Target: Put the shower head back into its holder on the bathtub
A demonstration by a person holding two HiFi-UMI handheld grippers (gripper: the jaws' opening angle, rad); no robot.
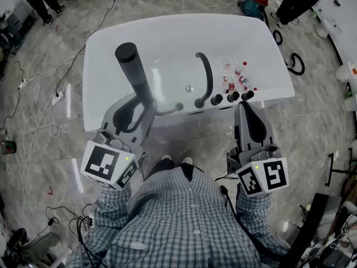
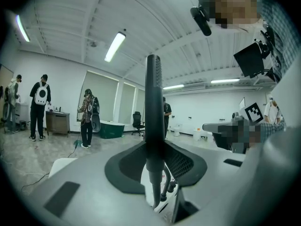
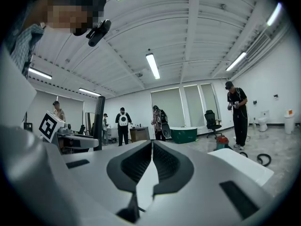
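My left gripper (image 1: pixel 144 108) is shut on the handle of the black shower head (image 1: pixel 130 60). The shower head stands upright, over the near left part of the white bathtub (image 1: pixel 111 38). In the left gripper view its handle (image 2: pixel 153 112) rises straight between the jaws of that gripper (image 2: pixel 154 147). Its hose (image 1: pixel 167 111) runs right along the near rim toward the black fittings (image 1: pixel 199 102). My right gripper (image 1: pixel 244 106) is shut on nothing, just in front of the tub's near rim below the knobs. Its jaws (image 3: pixel 151 144) meet in the right gripper view.
A curved black spout (image 1: pixel 207 74) and three black knobs (image 1: pixel 231 96) sit on the tub's near right rim, with small bottles (image 1: pixel 237 77) behind them. Cables (image 1: pixel 39 113) lie on the floor to the left. People (image 3: pixel 123 124) stand across the room.
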